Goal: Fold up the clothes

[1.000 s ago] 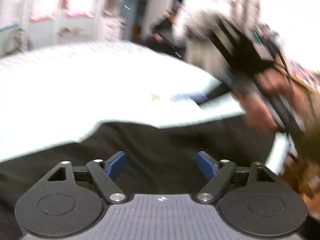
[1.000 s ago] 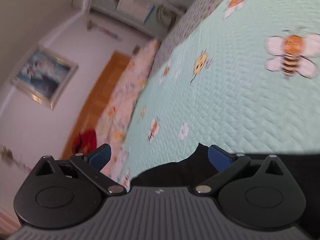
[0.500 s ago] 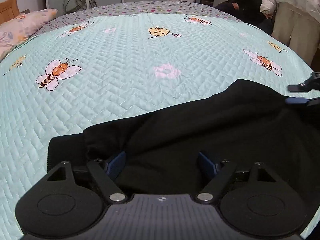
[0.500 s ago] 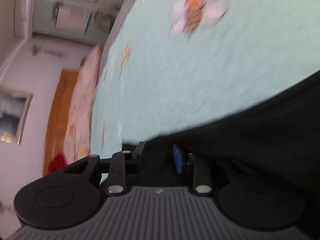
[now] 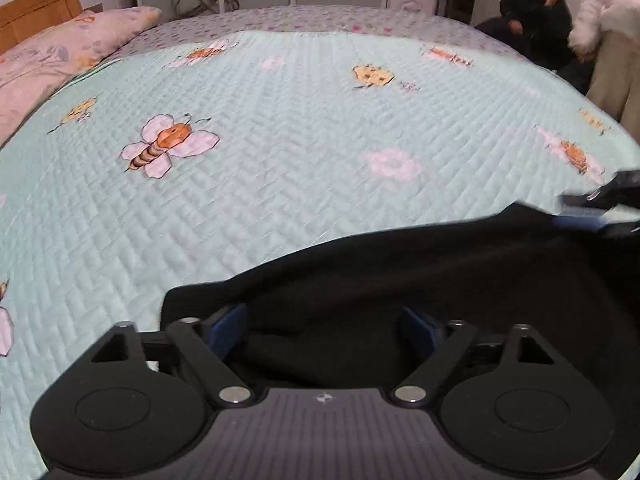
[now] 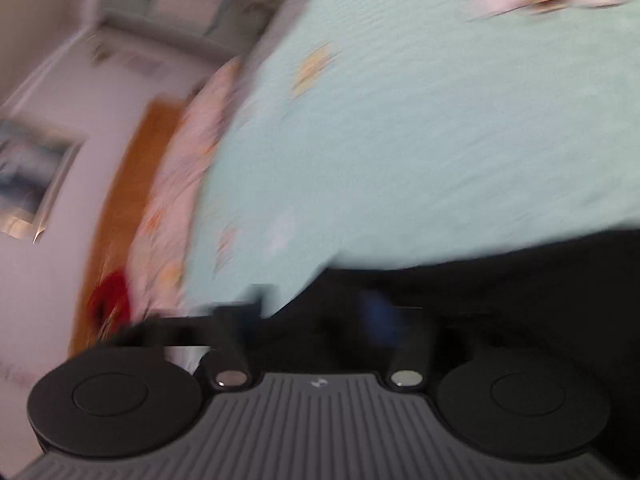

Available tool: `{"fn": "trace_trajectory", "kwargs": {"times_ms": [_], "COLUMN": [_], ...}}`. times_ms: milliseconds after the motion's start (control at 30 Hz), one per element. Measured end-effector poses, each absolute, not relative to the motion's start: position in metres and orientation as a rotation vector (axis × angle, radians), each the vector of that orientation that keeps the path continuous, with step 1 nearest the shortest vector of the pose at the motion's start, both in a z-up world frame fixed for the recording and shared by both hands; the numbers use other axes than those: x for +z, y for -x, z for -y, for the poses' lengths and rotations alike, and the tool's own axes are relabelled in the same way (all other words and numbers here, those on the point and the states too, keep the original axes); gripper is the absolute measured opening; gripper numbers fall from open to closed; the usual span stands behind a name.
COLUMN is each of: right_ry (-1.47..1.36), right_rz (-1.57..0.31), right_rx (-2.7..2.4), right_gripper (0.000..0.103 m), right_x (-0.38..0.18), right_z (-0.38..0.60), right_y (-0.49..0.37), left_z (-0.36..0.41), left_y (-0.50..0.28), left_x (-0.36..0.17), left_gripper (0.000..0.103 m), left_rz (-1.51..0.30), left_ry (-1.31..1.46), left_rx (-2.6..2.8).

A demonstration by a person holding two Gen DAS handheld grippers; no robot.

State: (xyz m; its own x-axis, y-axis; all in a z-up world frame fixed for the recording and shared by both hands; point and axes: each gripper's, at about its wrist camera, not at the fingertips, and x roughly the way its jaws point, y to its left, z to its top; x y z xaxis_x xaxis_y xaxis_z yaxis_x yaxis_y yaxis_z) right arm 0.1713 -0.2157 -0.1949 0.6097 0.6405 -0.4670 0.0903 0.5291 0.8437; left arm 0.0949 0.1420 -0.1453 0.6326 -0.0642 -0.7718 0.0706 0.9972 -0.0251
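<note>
A black garment [image 5: 400, 272] lies spread over the near part of a mint quilt with bee prints [image 5: 280, 160]. My left gripper [image 5: 324, 326] is open low over the garment's left end, with black cloth lying between its blue pads [image 5: 228, 324]. My right gripper [image 6: 312, 312] has its fingers drawn close together on the garment's edge [image 6: 500, 280]; this view is motion-blurred. In the left wrist view the right gripper [image 5: 588, 214] shows at the far right, pinching a raised corner of the cloth.
A pink pillow [image 5: 60, 60] and a wooden headboard [image 5: 36, 8] are at the left. A seated person [image 5: 536, 20] and a standing person in a white coat [image 5: 612, 40] are beyond the bed's far right corner. Something red [image 6: 112, 296] lies by the headboard.
My right gripper went from open to shut on the garment's edge and is still moving. The left wrist view swung from the standing person to the bed; the left gripper stays open.
</note>
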Motion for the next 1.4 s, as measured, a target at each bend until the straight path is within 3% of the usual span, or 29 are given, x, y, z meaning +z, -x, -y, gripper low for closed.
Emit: {"fn": "trace_trajectory", "kwargs": {"times_ms": [33,100,233,333,433,467,500,600,667,867,933,967,1033,1067,1200,1400], "right_ry": [-1.008,-0.999,-0.958,-0.958,-0.871,-0.817,-0.762,-0.506,-0.377,-0.593,-0.781,-0.870,-0.966,-1.002,-0.966,-0.975], "right_rz": [-0.837,-0.773,-0.695,-0.684,-0.796,-0.811,-0.825,-0.776,-0.713,-0.734,-0.663,-0.621,-0.548,-0.513,-0.439,-0.455], "right_rx": [0.322,0.227,0.271,0.368,0.299,0.259,0.219,0.240,0.346,0.222,0.112,0.067,-0.053,-0.097,-0.076,0.203], "right_gripper": [0.029,0.046,0.054,0.067,0.068,0.055,0.054,0.063,0.063,0.063,0.037,0.019,0.014,0.016,0.046,0.052], "right_x": [-0.195,-0.184,-0.153,-0.143,-0.162,-0.166,-0.170,-0.149,-0.134,-0.157,-0.181,-0.188,-0.193,-0.193,-0.171,-0.170], "right_z": [0.232,0.258,0.274,0.270,0.283,0.283,0.282,0.262,0.239,0.330,0.398,0.424,0.463,0.477,0.469,0.402], "right_y": [-0.166,-0.150,-0.108,-0.072,-0.043,-0.034,-0.024,0.012,0.029,0.036,0.062,0.075,0.098,0.107,0.104,0.036], "left_z": [-0.142,-0.145,-0.154,-0.159,-0.135,-0.126,-0.118,-0.093,-0.070,-0.045,-0.059,-0.064,-0.059,-0.056,-0.042,-0.009], "left_y": [-0.093,-0.091,-0.086,-0.075,-0.058,-0.052,-0.046,-0.028,-0.019,-0.041,-0.048,-0.052,-0.053,-0.054,-0.053,-0.058], "left_x": [-0.144,-0.142,-0.133,-0.122,-0.113,-0.110,-0.106,-0.097,-0.097,-0.148,-0.162,-0.169,-0.168,-0.167,-0.155,-0.141], "left_gripper": [0.084,0.085,0.087,0.087,0.087,0.087,0.087,0.093,0.097,0.098,0.101,0.101,0.102,0.102,0.096,0.098], "left_rz": [-0.875,-0.863,-0.829,-0.789,-0.756,-0.745,-0.734,-0.699,-0.686,-0.852,-0.898,-0.918,-0.921,-0.922,-0.919,-0.845], "left_ry": [-0.009,0.019,0.139,0.204,0.107,0.074,0.042,-0.054,-0.127,-0.210,-0.157,-0.136,-0.177,-0.196,-0.221,-0.288], "left_rx": [-0.081,-0.083,-0.091,-0.091,-0.107,-0.112,-0.117,-0.132,-0.189,-0.187,-0.150,-0.134,-0.126,-0.120,-0.090,-0.147]}}
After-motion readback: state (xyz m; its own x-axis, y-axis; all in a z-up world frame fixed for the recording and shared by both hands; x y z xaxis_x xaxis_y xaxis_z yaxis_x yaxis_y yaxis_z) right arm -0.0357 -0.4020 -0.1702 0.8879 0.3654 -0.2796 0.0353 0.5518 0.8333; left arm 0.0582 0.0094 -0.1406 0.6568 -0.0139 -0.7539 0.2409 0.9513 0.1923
